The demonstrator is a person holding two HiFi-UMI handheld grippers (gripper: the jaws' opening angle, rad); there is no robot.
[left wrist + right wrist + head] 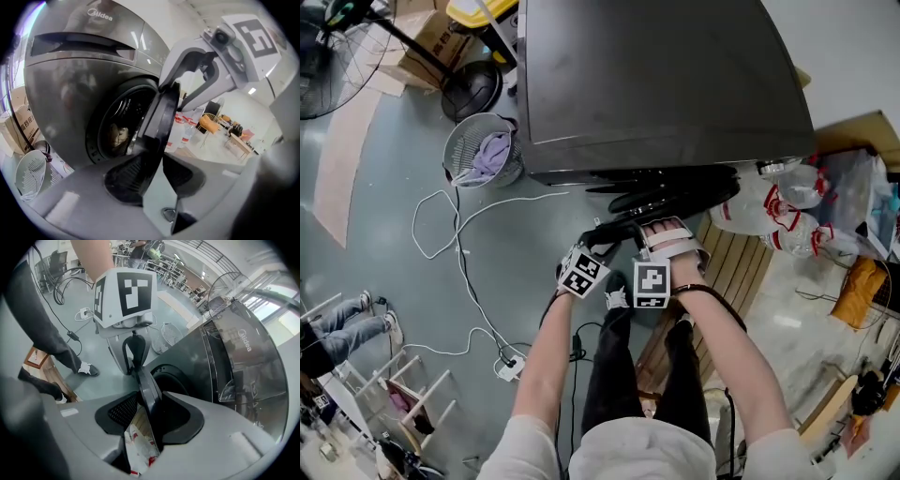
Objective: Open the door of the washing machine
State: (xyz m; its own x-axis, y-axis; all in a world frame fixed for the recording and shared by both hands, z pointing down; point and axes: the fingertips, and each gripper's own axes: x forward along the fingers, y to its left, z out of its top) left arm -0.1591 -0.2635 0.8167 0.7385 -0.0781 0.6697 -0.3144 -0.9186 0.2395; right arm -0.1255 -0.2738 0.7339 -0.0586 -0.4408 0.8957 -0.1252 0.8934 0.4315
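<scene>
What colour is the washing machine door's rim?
Black door, against the dark grey machine body; clearest in the left gripper view.

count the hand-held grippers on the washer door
2: the left hand-held gripper and the right hand-held gripper, side by side, each with the edge of the door between its jaws. None looks hidden.

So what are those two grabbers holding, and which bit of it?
The door, by its free edge. The left gripper and the right gripper each have that rim clamped between their jaws, side by side.
</scene>
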